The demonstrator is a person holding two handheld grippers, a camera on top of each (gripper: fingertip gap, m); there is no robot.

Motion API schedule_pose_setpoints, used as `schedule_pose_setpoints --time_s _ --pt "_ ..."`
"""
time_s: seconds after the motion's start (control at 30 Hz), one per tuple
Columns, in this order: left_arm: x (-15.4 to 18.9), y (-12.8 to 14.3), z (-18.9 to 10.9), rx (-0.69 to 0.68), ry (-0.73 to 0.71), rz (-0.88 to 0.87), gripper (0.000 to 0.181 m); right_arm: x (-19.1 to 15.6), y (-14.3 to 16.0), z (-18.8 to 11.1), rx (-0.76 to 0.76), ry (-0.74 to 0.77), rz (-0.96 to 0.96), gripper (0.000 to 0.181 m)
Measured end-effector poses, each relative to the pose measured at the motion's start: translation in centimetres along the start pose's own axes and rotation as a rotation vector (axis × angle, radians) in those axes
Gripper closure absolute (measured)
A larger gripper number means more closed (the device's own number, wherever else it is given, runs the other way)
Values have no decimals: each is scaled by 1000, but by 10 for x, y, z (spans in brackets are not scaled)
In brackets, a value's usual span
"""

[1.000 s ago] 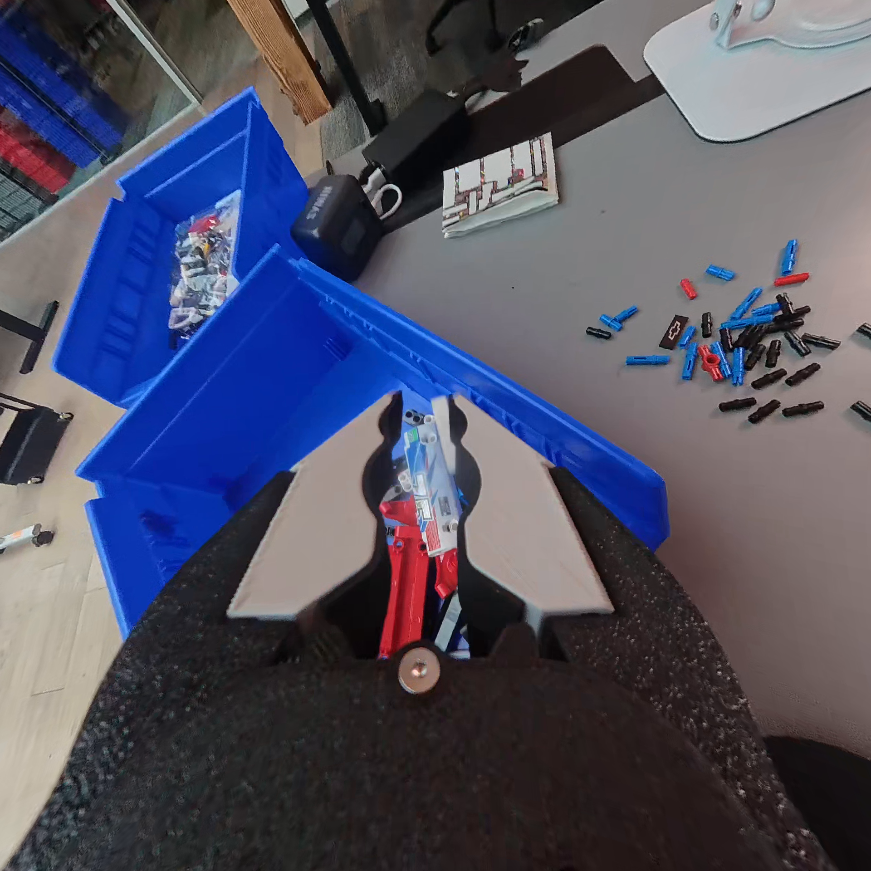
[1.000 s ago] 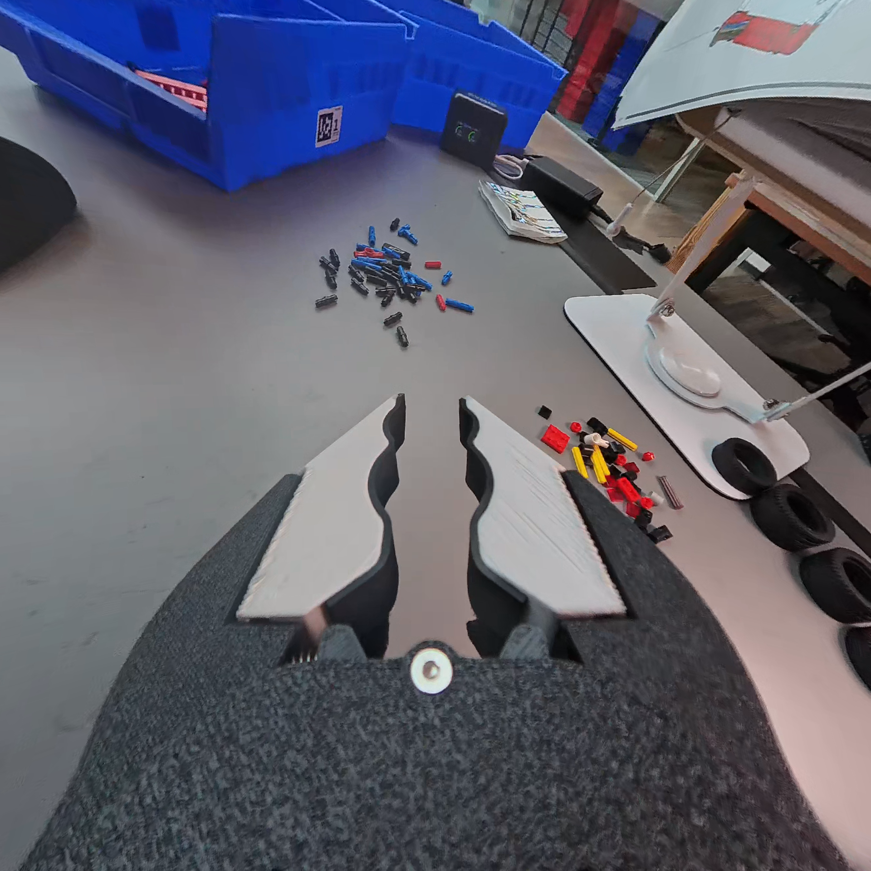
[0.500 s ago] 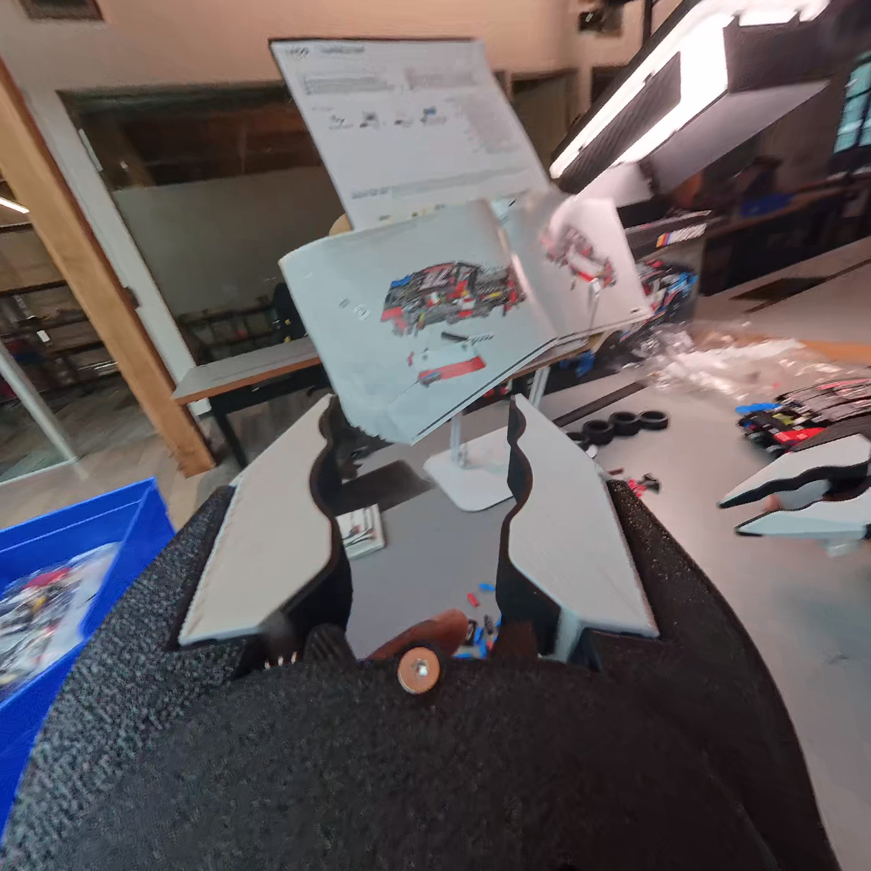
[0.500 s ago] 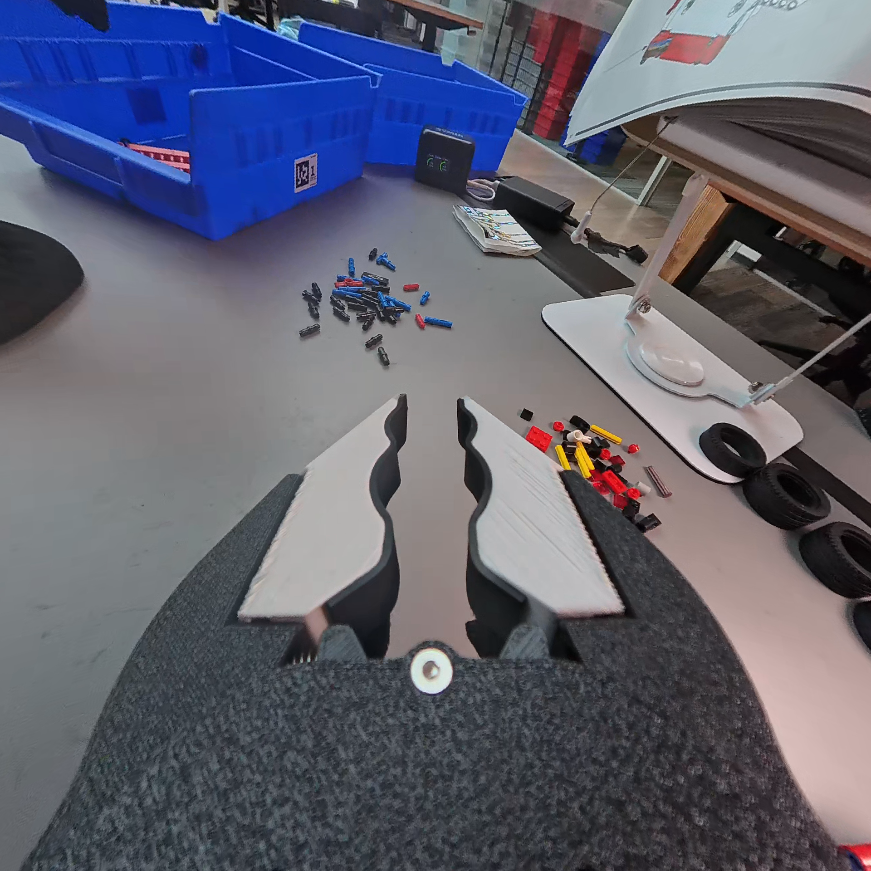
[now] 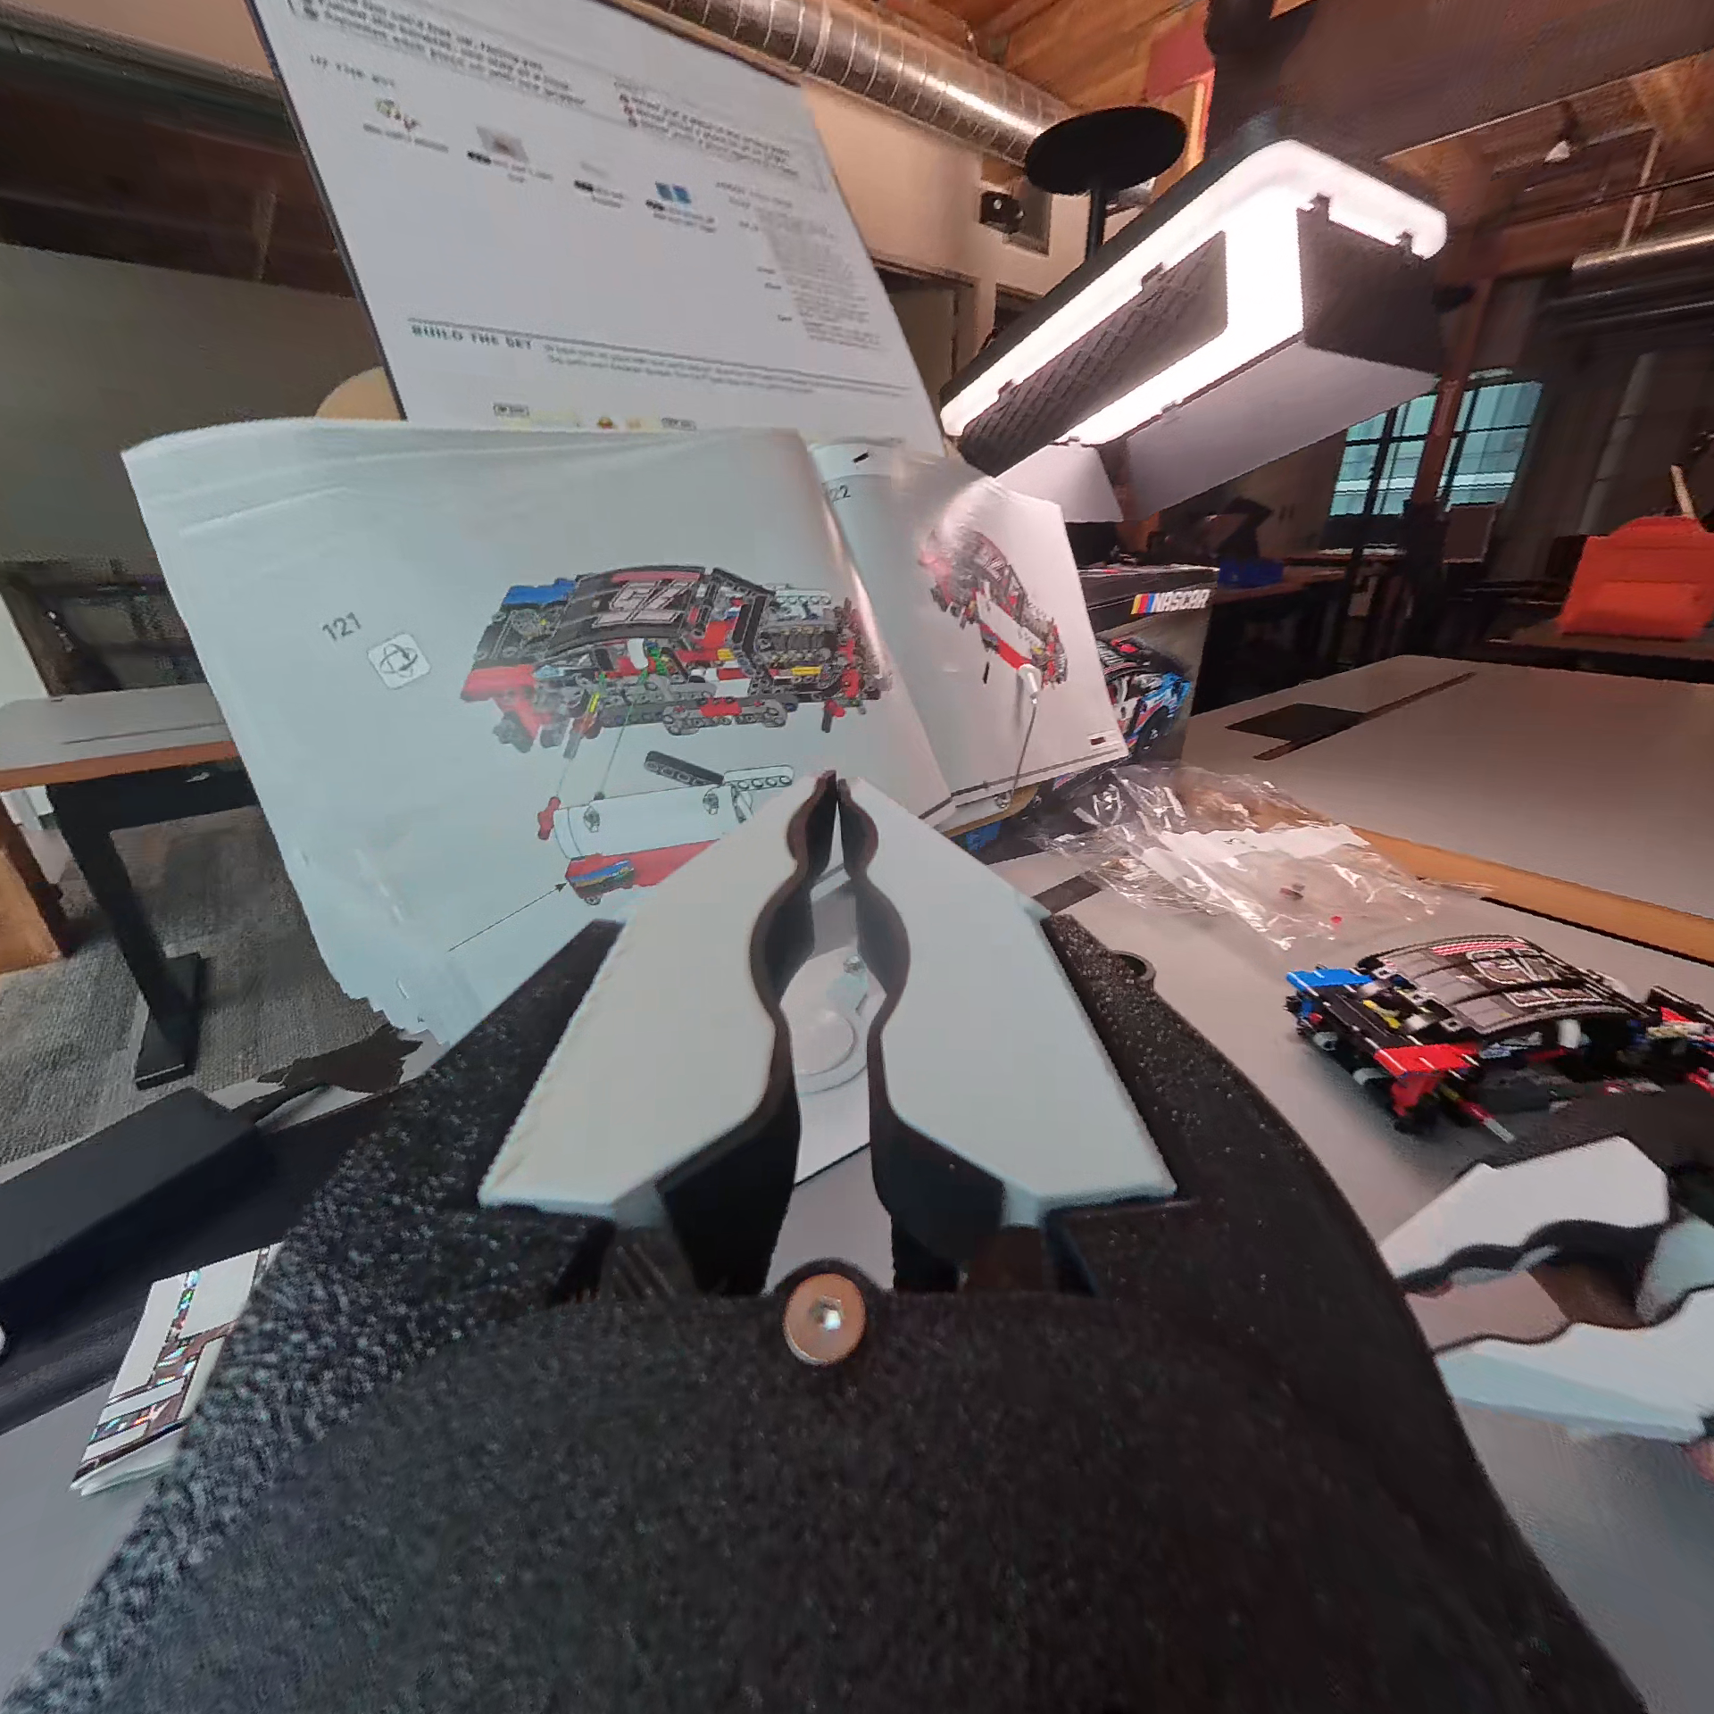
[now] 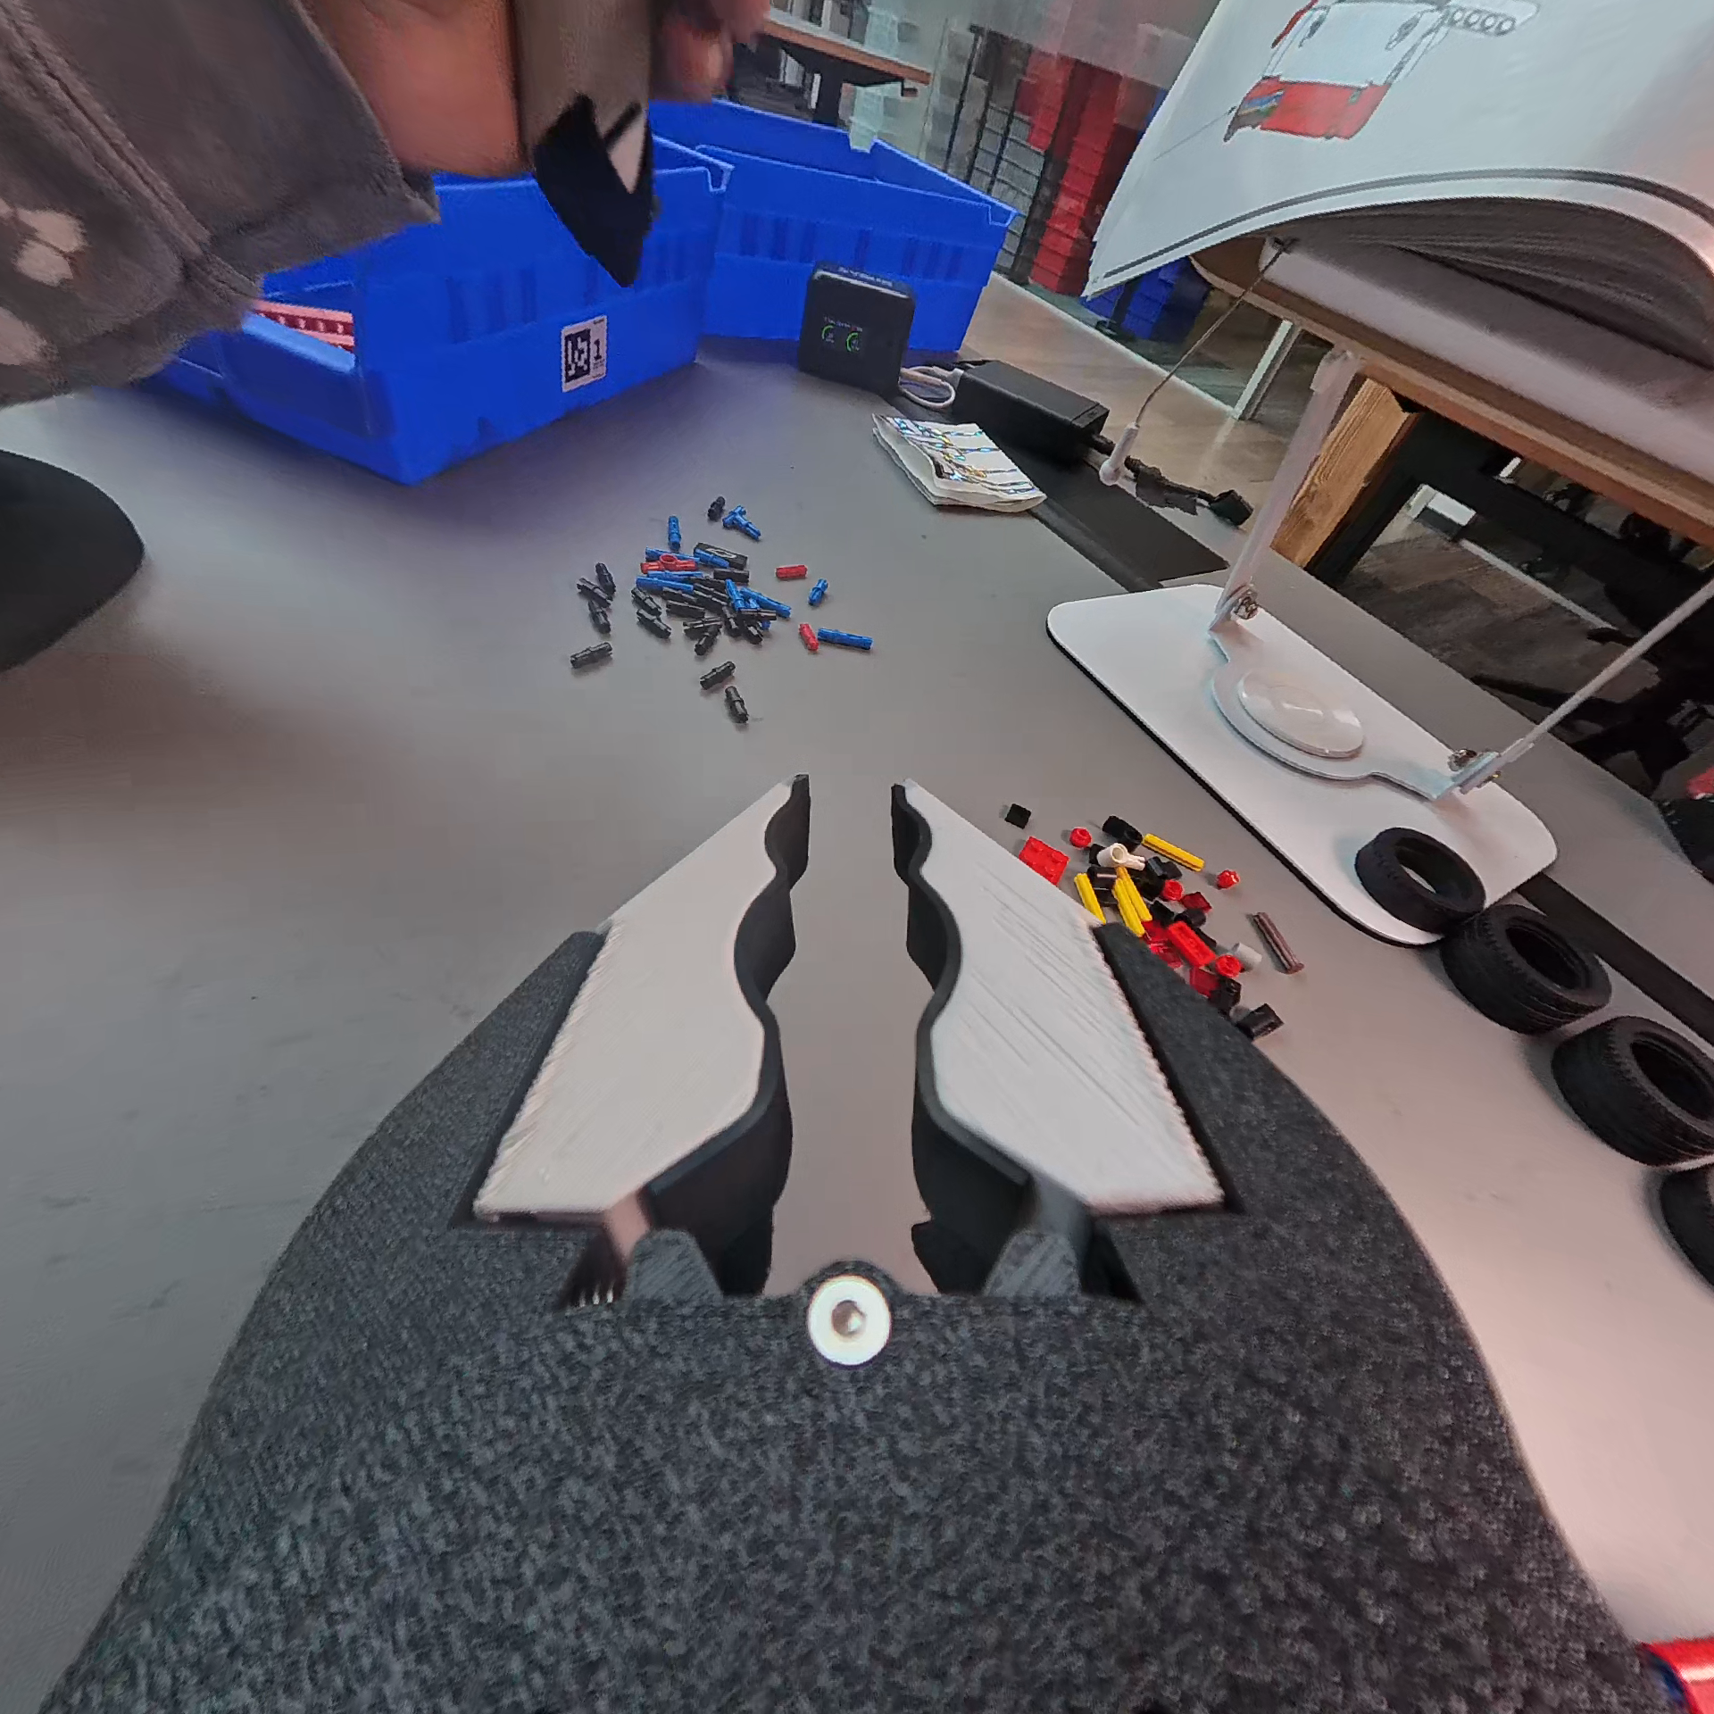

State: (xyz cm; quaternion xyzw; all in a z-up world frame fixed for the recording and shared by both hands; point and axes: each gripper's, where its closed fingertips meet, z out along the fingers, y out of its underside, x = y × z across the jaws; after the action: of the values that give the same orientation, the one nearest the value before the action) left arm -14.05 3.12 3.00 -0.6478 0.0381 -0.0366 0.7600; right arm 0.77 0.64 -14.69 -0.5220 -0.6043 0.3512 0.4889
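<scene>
**Left gripper shut and raised before the instruction book; right gripper parted low over the grey tabletop**

Left wrist view: the left gripper [image 5: 837, 788], with pale grey fingers on a black textured body, has its jaws together, tips meeting with nothing between them. It is raised above the tabletop and points at the open white instruction book [image 5: 519, 668], which stands on a white stand near the far edge. A larger white printed sheet [image 5: 594, 232] rises behind the book. Toward the right edge of the grey tabletop [image 5: 1234, 1002] sits a partly built black, red and blue brick car [image 5: 1502, 1029], with crumpled clear plastic bags [image 5: 1234, 863] beyond it. The right gripper's pale fingers show at the lower right, near the car. A small folded colourful sheet [image 5: 158, 1373] lies at the lower left.

Right wrist view: the right gripper [image 6: 850, 788] hangs just over the bare tabletop [image 6: 325, 835], jaws apart and empty. Just right of its fingers lies a scatter of small red, yellow and black bricks [image 6: 1159, 900]. Farther ahead is a cluster of black, blue and red connector pins [image 6: 705, 603]. Black rubber tyres [image 6: 1521, 965] line the right edge beside the stand's white base plate [image 6: 1159, 668]. Blue plastic bins [image 6: 464, 343] stand along the far edge, with a grey sleeve [image 6: 185, 158] above them.
</scene>
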Motion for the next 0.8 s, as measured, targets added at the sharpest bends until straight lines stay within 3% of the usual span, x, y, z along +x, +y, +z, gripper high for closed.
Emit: schedule_pose_setpoints --time_s 0.1,0.17,0.37,0.43,0.53,0.63,0.8 --pt "-19 18 24 -38 -76 -9 174 3 -1 -1 12 11 7 164" --pt "-31 28 38 -65 -130 7 160 6 -1 -2 20 22 16 164" --pt "-52 55 81 -170 -223 3 64 15 -4 -2 50 46 77 164" --pt "-52 65 93 -214 -240 19 52 16 -4 -1 48 44 94 164" --pt "-55 83 109 -289 -278 77 54 13 -4 -1 50 37 92 164" --pt "-65 84 114 -289 -351 151 62 11 -5 -3 48 31 78 164" --pt "-65 69 112 -225 -374 195 119 12 -11 -6 59 33 48 165"
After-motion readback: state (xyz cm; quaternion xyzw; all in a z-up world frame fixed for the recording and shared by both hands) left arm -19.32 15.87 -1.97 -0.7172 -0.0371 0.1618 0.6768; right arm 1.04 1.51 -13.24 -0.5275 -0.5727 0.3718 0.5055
